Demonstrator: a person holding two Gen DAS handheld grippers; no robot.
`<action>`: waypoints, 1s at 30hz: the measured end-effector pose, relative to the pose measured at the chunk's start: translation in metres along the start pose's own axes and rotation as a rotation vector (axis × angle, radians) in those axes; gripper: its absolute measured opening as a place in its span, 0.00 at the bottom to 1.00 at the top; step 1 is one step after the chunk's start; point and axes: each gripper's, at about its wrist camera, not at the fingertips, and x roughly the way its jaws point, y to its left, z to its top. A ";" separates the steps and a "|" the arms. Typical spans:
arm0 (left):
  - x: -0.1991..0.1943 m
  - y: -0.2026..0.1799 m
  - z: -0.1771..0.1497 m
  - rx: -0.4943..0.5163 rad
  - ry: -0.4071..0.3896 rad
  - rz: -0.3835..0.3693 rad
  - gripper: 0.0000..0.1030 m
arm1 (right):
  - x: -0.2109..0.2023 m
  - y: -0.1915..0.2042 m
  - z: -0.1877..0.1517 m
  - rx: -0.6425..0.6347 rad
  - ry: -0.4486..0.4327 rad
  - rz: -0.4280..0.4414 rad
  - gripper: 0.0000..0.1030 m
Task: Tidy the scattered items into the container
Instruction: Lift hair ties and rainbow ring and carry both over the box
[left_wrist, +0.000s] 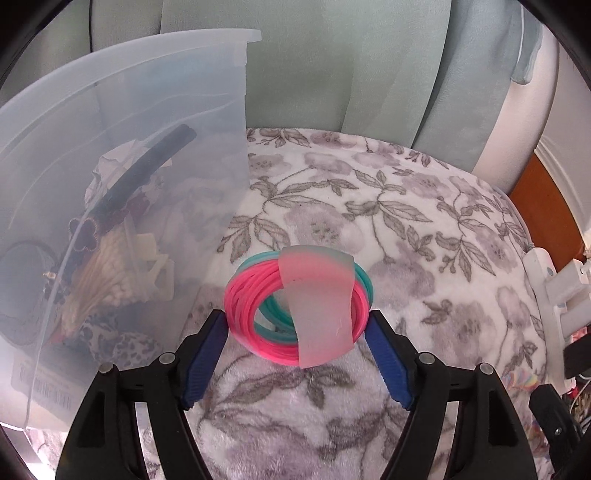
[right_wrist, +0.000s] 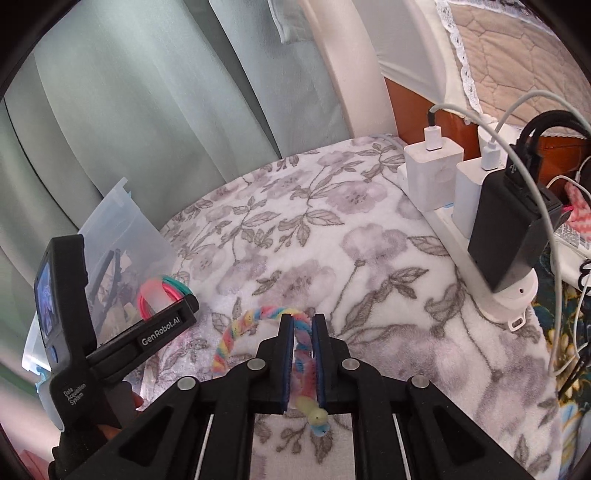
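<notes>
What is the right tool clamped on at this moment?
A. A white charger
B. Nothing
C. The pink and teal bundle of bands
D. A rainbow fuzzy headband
D: in the right wrist view the right tool has its jaws shut on the rainbow fuzzy headband, lifted over the floral blanket.

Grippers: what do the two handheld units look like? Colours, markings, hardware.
Both match. The left gripper and right gripper have black plastic linkage arms with round silver pivot pins and ribbed blue finger pads. From the right wrist view, the left unit shows white "GenRobot.AI" and "Data Acquisition System" lettering and a small lit screen.
</notes>
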 end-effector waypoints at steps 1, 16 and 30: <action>-0.003 0.000 -0.001 0.002 0.000 -0.006 0.75 | -0.005 0.001 0.000 0.000 -0.007 0.000 0.11; -0.106 0.009 0.001 0.014 -0.133 -0.109 0.75 | -0.090 0.028 0.010 -0.033 -0.154 0.017 0.11; -0.189 0.026 0.008 -0.039 -0.275 -0.184 0.75 | -0.165 0.043 0.013 -0.059 -0.279 0.017 0.11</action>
